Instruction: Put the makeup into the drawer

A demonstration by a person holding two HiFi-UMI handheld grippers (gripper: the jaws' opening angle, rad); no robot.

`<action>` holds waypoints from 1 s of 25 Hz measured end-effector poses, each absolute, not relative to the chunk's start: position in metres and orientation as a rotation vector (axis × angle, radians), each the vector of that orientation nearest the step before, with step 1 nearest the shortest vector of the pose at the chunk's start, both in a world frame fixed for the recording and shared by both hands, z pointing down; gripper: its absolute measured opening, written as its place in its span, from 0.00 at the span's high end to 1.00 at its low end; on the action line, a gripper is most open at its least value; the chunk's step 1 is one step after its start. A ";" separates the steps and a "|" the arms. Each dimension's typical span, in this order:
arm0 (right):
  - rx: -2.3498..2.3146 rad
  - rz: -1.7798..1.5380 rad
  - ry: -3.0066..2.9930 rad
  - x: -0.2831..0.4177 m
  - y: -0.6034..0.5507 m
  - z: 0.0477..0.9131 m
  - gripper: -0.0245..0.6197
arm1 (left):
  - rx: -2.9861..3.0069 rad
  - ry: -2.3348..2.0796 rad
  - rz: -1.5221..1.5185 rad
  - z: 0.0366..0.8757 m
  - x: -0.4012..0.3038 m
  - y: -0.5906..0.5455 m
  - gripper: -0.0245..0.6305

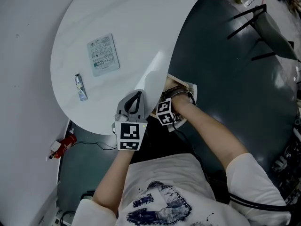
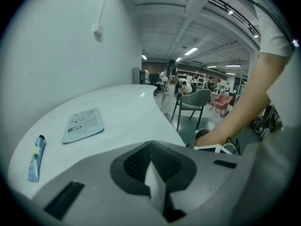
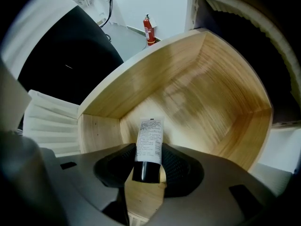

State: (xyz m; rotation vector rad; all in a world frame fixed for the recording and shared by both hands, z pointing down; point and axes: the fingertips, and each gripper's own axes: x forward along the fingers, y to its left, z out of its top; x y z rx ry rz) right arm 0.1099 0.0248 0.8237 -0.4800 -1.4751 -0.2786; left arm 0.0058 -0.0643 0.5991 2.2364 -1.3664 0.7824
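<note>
A white makeup tube with a black cap [image 3: 149, 140] sits between the jaws of my right gripper [image 3: 148, 166], which is shut on it and points down into the open wooden drawer [image 3: 188, 79]. From the head view this gripper [image 1: 170, 102] is inside the drawer [image 1: 190, 89] under the table's right edge. My left gripper [image 1: 136, 95] is shut and empty over the white table's near edge [image 1: 94, 121]; its closed tips [image 2: 151, 147] show in its own view. On the table lie a flat sachet [image 1: 103, 54] [image 2: 83, 125] and a small blue tube [image 1: 81, 87] [image 2: 35, 157].
A red fire extinguisher [image 1: 63, 145] [image 3: 149, 30] stands on the floor at the left. A chair [image 2: 195, 102] stands beyond the table, and black chair legs [image 1: 254, 25] show at the top right. The person's arm [image 1: 211, 131] reaches to the drawer.
</note>
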 end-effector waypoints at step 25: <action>-0.484 -0.270 -1.214 0.150 0.007 0.860 0.68 | 2.203 -1.368 0.793 0.603 0.002 -0.052 0.89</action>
